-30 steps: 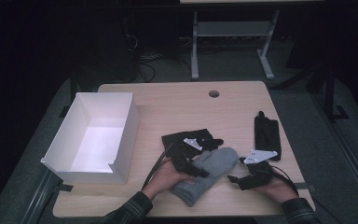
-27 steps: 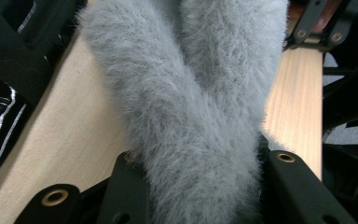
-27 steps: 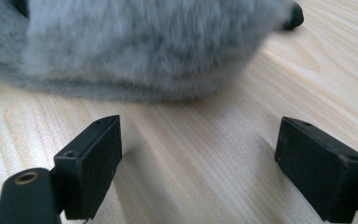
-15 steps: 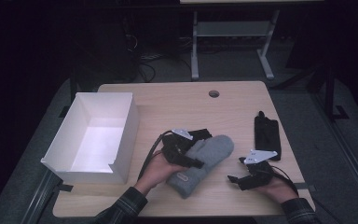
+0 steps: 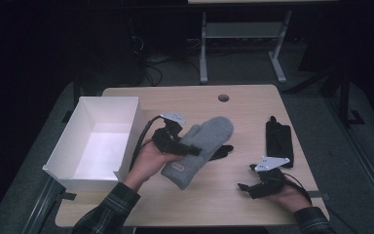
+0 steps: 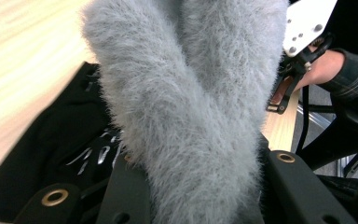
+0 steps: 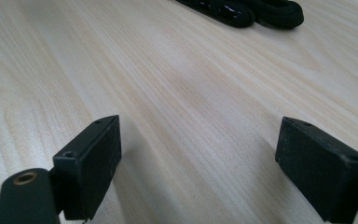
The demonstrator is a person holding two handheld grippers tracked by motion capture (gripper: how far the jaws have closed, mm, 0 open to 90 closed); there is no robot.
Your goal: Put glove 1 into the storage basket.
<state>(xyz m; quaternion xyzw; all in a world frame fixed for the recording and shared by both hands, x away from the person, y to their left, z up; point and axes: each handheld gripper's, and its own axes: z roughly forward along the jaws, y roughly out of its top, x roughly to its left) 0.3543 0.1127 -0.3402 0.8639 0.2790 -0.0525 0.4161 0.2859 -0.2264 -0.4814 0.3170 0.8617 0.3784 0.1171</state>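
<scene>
A grey fuzzy mitten (image 5: 202,146) hangs tilted above the table, with my left gripper (image 5: 187,148) shut on its middle. In the left gripper view the mitten (image 6: 191,93) bulges up between the two black jaws of my left gripper (image 6: 205,186). Under it a black glove (image 5: 222,152) with white print (image 6: 51,149) lies on the table. My right gripper (image 5: 246,178) rests open on the wood near the front right; its pads (image 7: 93,158) stand wide apart with bare tabletop between them. The right gripper (image 6: 286,79) also shows behind the mitten.
A white open box (image 5: 132,129) stands at the table's left, close to my left hand. A second black glove (image 5: 278,139) lies flat at the right. The wooden table (image 5: 214,200) has a round hole (image 5: 223,98) near its far edge. Black glove fingers (image 7: 242,11) lie ahead of the right gripper.
My left hand has lifted the grey mitten off the table and carried it up and leftward, toward the white box. The right gripper has stayed where it was.
</scene>
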